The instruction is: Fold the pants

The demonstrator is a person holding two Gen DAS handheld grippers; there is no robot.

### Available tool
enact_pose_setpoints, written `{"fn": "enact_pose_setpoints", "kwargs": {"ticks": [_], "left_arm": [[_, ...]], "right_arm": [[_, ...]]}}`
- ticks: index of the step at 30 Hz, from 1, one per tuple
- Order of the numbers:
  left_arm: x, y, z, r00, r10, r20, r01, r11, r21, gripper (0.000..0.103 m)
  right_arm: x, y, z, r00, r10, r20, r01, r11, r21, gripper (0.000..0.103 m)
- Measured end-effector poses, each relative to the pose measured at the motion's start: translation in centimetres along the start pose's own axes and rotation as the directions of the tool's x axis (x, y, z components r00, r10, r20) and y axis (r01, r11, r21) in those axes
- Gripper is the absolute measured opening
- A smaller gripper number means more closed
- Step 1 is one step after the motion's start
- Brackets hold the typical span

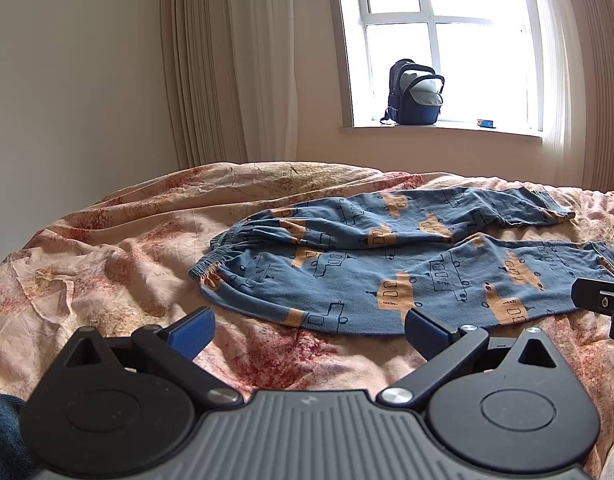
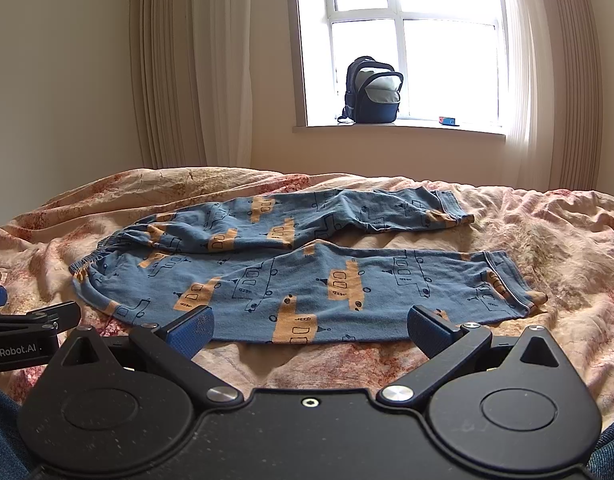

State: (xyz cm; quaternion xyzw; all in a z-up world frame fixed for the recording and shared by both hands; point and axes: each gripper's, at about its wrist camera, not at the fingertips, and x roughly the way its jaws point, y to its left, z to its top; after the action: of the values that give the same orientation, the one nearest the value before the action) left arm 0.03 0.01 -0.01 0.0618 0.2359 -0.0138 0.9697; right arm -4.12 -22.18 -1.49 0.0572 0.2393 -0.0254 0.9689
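Blue pants (image 1: 387,264) printed with orange vehicles lie spread flat on the bed, waistband to the left and both legs running right, slightly apart at the cuffs. In the right wrist view the pants (image 2: 307,276) fill the middle of the bed. My left gripper (image 1: 309,330) is open just short of the near edge of the pants, holding nothing. My right gripper (image 2: 309,328) is open as well, hovering at the near edge of the closer leg. The right gripper shows at the right edge of the left wrist view, and the left gripper (image 2: 23,320) shows at the left edge of the right wrist view.
A rumpled pink and red floral bedspread (image 1: 107,248) covers the bed. A dark backpack (image 1: 415,94) stands on the windowsill (image 1: 439,130) beyond the bed, with a small blue object (image 1: 486,123) beside it. Beige curtains (image 1: 227,60) hang left of the window.
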Motion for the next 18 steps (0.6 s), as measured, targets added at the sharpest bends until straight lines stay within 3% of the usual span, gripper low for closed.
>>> {"fn": "enact_pose_setpoints", "kwargs": {"ticks": [18], "left_arm": [[-0.19, 0.19, 0.11, 1.000, 0.000, 0.000, 0.000, 1.000, 0.000, 0.103]], "right_arm": [[-0.05, 0.02, 0.11, 1.000, 0.000, -0.001, 0.000, 1.000, 0.002, 0.103]]}}
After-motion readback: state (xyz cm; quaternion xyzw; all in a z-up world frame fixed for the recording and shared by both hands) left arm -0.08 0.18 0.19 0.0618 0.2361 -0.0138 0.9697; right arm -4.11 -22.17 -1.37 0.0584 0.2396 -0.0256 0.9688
